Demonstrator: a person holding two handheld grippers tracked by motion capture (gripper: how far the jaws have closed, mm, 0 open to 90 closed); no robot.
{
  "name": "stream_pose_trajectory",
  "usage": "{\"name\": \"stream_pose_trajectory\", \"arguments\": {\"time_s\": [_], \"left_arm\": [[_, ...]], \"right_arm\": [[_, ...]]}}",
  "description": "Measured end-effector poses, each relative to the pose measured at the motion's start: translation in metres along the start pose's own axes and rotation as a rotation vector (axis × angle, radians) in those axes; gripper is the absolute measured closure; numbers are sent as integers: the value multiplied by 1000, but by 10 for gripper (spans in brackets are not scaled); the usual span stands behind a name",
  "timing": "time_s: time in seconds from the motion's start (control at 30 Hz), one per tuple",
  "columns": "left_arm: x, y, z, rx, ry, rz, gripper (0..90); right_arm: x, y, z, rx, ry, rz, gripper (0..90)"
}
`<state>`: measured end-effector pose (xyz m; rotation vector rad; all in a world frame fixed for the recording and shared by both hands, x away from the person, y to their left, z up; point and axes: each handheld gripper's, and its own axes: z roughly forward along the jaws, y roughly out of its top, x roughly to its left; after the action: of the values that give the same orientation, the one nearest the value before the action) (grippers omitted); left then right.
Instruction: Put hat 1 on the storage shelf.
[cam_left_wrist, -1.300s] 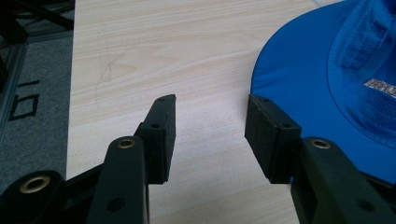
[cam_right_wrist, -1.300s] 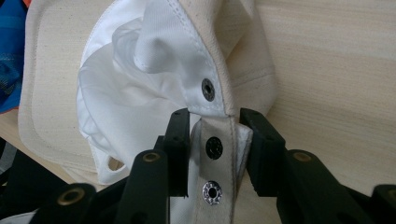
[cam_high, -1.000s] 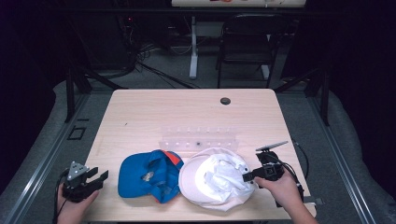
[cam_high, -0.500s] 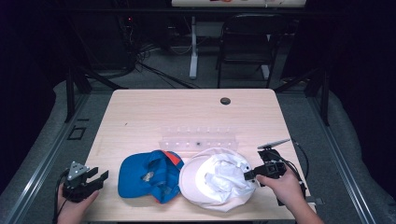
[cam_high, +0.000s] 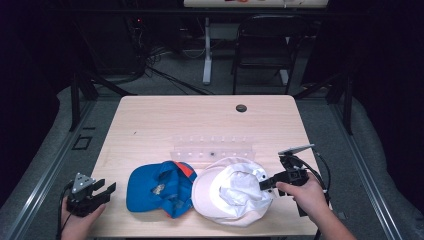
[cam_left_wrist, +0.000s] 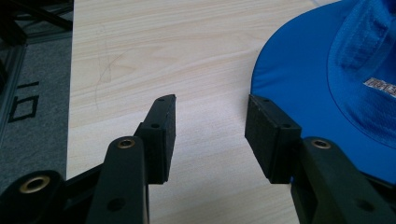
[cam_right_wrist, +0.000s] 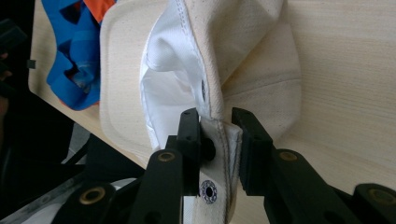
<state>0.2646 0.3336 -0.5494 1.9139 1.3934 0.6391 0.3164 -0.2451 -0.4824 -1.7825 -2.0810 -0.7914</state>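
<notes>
High view: on the pale wood-grain tabletop (cam_high: 150, 125) two hats lie side by side near the six o'clock edge. The white, soft cotton bucket hat (cam_high: 227, 197) lies upside down, its round brim flat and its crumpled lining showing. At its nine o'clock, touching it, lies the blue fabric cap with orange panels (cam_high: 159, 187), also open side up. Just beyond both, toward twelve o'clock, lies a clear, flat plastic rack with a row of small pegs (cam_high: 212, 149), and farther on, a small round black grommet (cam_high: 241, 108) sits in the wood.

The right tongs (cam_high: 265, 184) reach in from three o'clock and pinch the white hat's rim. In the right gripper view the black pads (cam_right_wrist: 188, 135) clamp a stitched, twill-weave fold of that hat (cam_right_wrist: 243, 51) (a small metal eyelet shows just below the pads), and the brim spreads away toward twelve o'clock.

The left tongs (cam_high: 106, 189) rest at the tabletop's lower left corner, at the blue cap's nine o'clock and apart from it. In the left gripper view they stand wide (cam_left_wrist: 210, 126), holding nothing, with bare wood between them and the cap's smooth, curved blue brim (cam_left_wrist: 299, 84) at two o'clock.
</notes>
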Motion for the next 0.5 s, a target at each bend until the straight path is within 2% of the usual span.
{"name": "stream_pose_trajectory", "arguments": {"time_s": [0.07,0.1,0.17,0.2,0.23,0.3,0.37,0.5], "left_arm": [[0,0,0,1,-1,0,537],[0,0,0,2,-1,1,537],[0,0,-1,4,-2,3,537],[1,0,-1,4,-3,2,535],[1,0,0,3,-3,1,535],[1,0,0,4,-3,2,536],[1,0,-1,10,-4,3,535],[1,0,-1,-5,-1,-3,535]], "right_arm": [[0,3,-4,10,27,12,741],[2,3,-4,-5,28,32,741],[3,5,-7,-4,51,41,743],[3,7,-9,-4,61,27,743],[5,7,-10,-22,77,46,743],[4,9,-13,-6,93,37,744],[6,10,-15,-23,127,62,745],[7,12,-18,-10,147,78,747]]}}
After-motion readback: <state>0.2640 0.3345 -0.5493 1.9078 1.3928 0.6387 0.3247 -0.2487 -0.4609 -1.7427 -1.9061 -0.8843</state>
